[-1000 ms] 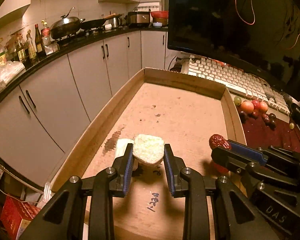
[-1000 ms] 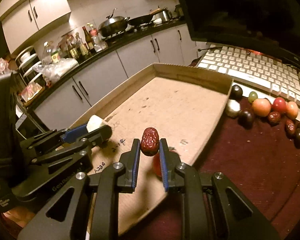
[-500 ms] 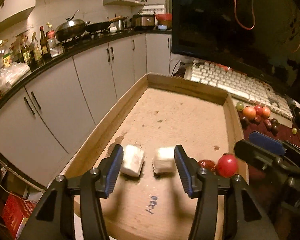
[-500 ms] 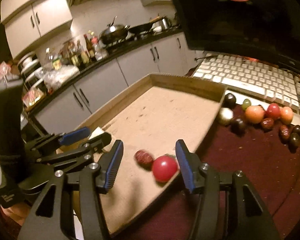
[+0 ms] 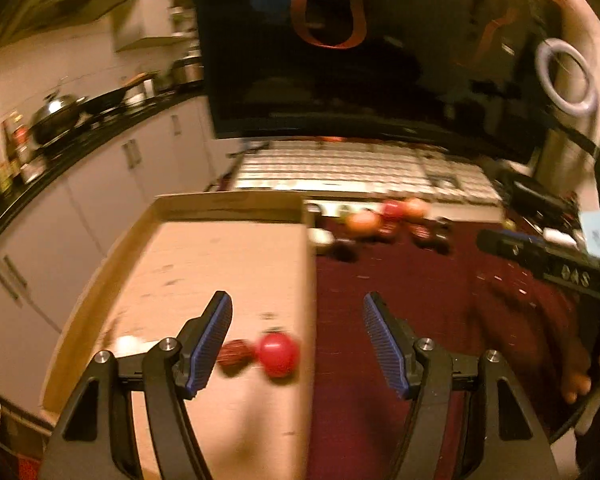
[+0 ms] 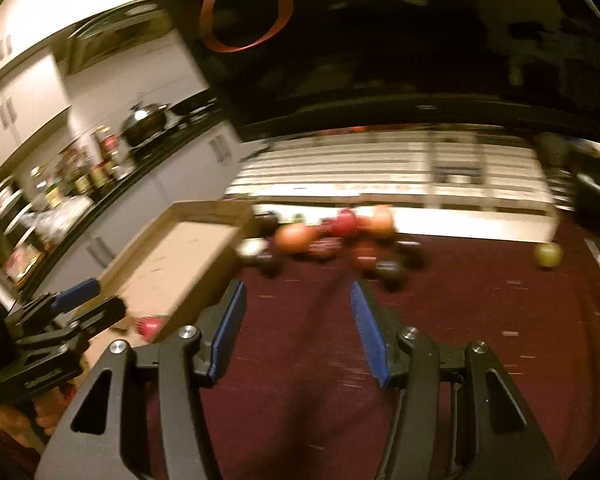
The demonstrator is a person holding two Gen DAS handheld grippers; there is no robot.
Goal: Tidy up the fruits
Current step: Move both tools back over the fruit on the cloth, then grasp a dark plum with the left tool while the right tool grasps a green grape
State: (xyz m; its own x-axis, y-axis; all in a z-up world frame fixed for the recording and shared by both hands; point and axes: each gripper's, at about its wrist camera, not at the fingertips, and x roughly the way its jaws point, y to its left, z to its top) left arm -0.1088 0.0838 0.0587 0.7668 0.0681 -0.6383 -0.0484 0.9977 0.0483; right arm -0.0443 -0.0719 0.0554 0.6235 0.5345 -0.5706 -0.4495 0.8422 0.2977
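A shallow cardboard tray (image 5: 228, 204) lies on the left of the dark red mat (image 5: 400, 300). A red round fruit (image 5: 278, 354) and a dark red date (image 5: 234, 354) rest in the tray near its right wall, with a white piece (image 5: 130, 343) to their left. My left gripper (image 5: 296, 340) is open and empty above the tray's right wall. My right gripper (image 6: 296, 320) is open and empty over the mat, pointing at a blurred cluster of loose fruits (image 6: 336, 236) in front of the keyboard. A green fruit (image 6: 548, 255) lies apart at the right.
A white keyboard (image 5: 352, 168) and a dark monitor (image 5: 360, 60) stand behind the fruits. Kitchen cabinets and a counter with a wok and bottles (image 6: 100, 160) run along the left. The right gripper's body (image 5: 548, 268) shows at the right of the left wrist view.
Both grippers have opened and dropped their loads in the tray: the white piece and the date. Both have since swung right toward the mat and the fruit cluster.
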